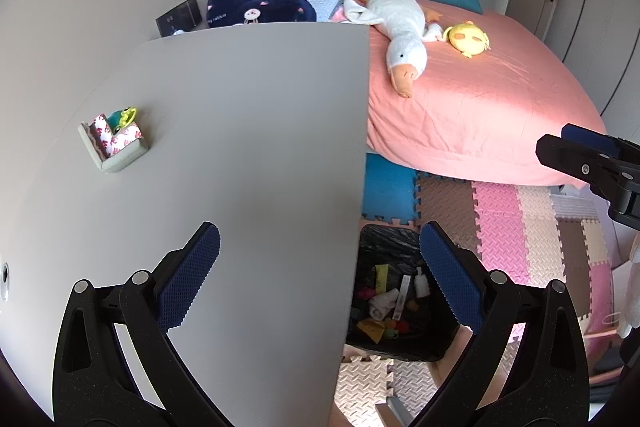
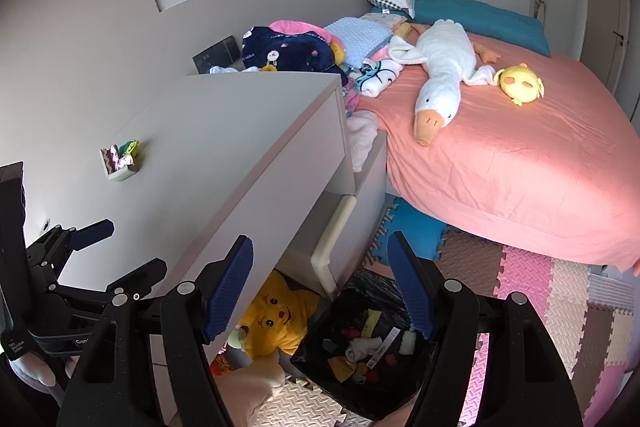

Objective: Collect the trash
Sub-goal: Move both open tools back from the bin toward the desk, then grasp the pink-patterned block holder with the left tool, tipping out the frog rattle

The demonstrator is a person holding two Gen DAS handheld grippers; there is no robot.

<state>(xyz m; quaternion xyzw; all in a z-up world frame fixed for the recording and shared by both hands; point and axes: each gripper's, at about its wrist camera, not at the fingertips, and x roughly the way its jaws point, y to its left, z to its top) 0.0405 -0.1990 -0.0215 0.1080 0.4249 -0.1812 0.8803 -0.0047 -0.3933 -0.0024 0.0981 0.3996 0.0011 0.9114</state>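
A black-lined trash bin (image 1: 394,247) (image 2: 368,287) stands on the floor by the desk's right edge, holding several scraps of trash. My left gripper (image 1: 320,275) is open and empty, straddling the desk's right edge above the bin. My right gripper (image 2: 320,291) is open and empty, above the bin. The left gripper also shows in the right wrist view (image 2: 90,229). The right gripper shows at the right edge of the left wrist view (image 1: 580,155). A small grey tray (image 1: 124,157) (image 2: 120,174) with crumpled wrappers and a green toy sits on the grey desk (image 1: 240,147) (image 2: 224,147).
A pink bed (image 1: 500,99) (image 2: 520,155) carries a white goose plush (image 1: 400,31) (image 2: 440,75), a yellow plush (image 1: 468,39) and clothes. Foam mats (image 1: 520,227) cover the floor. A yellow plush (image 2: 276,319) lies under the desk next to the bin.
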